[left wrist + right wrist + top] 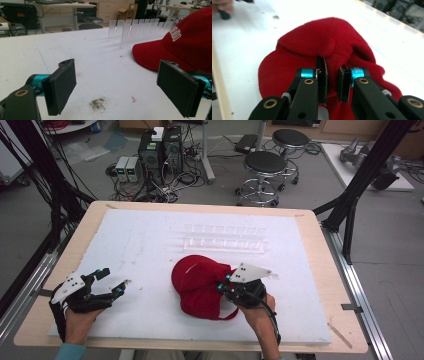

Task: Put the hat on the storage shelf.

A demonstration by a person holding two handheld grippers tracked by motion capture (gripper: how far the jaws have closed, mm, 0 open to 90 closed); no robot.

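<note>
Pinched between my right gripper's (333, 83) black pads is a fold at the back of the red cloth baseball cap (200, 287), which lies on the white foam sheet (145, 255) just before the clear plastic slotted rack (225, 238). Left of the cap, my left gripper (125, 93) hovers wide open, holding nothing.

Your cap (200, 287) was plain red, with white lettering (174, 33) on its front panel. Your grippers (111, 281) were black with turquoise joints and brass-coloured rivets. The mat (150, 245) was white, bearing a grey-brown smudge (98, 103), possibly dirt. The rack (225, 238) was clear.
</note>
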